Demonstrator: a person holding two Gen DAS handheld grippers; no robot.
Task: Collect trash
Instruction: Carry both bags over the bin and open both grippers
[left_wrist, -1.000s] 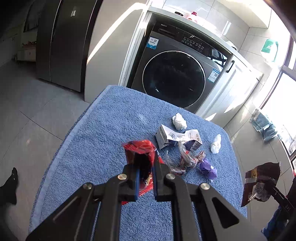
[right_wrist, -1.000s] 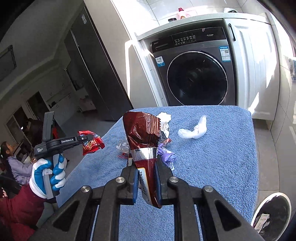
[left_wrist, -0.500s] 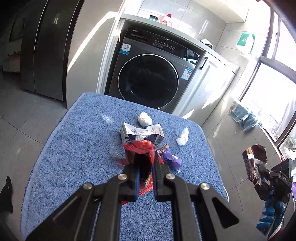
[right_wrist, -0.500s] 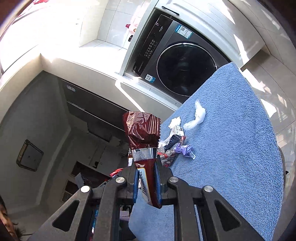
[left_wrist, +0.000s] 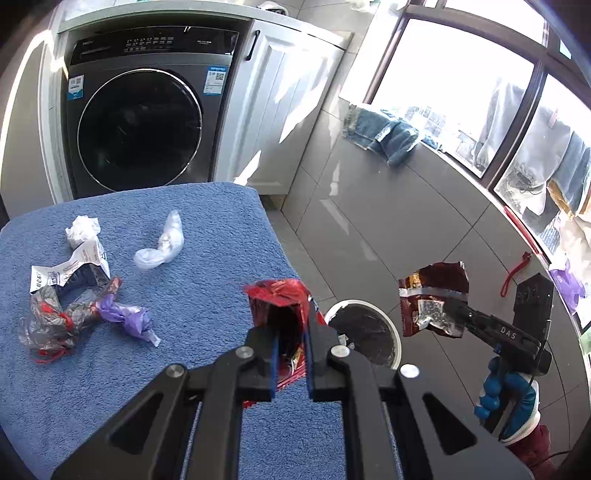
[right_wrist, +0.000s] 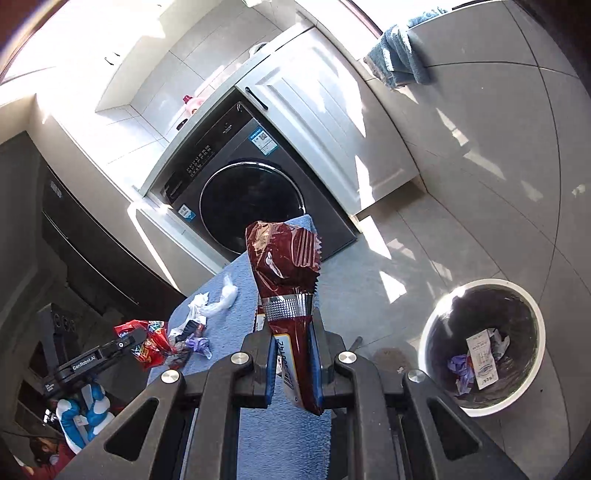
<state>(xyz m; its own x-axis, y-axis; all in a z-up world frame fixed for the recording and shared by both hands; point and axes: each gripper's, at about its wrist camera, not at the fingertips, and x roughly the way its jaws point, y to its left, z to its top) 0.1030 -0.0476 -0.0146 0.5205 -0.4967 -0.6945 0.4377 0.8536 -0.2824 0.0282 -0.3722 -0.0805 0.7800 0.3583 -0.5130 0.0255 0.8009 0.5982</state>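
Swinging both grippers off the blue towel-covered table (left_wrist: 207, 236) and toward the floor, I now have the white-rimmed trash bin (right_wrist: 439, 328) in sight, which a moment ago was barely showing at the edge of my right view. My left gripper (left_wrist: 291, 354) is pinching a red snack wrapper (left_wrist: 277, 295), its fingers pressed against the crumpled foil. My right gripper (right_wrist: 293, 365) is clamped on a dark maroon snack bag (right_wrist: 286, 266) that stands up between the fingers, with its printed lower end hanging below them. A second ago both cameras faced the table and the washing machine (left_wrist: 140, 122); now the left view has turned right, so the bin's rim (left_wrist: 369, 306) shows just past the red wrapper, and the maroon bag hangs out over the tiles near it. In the right view the bin sits low and to the right, already holding a receipt and a purple scrap.

So, by my reckoning, pickup is done for these two pieces and dropping them comes next; neither is over the bin's mouth yet.

Left on the table: a crumpled white tissue (left_wrist: 83, 229), a twisted white plastic bag (left_wrist: 162, 243), a flattened printed carton (left_wrist: 70, 266), a clear wrapper with red bits (left_wrist: 55, 317) and a purple wrapper (left_wrist: 125, 317). Several more trips seem likely.
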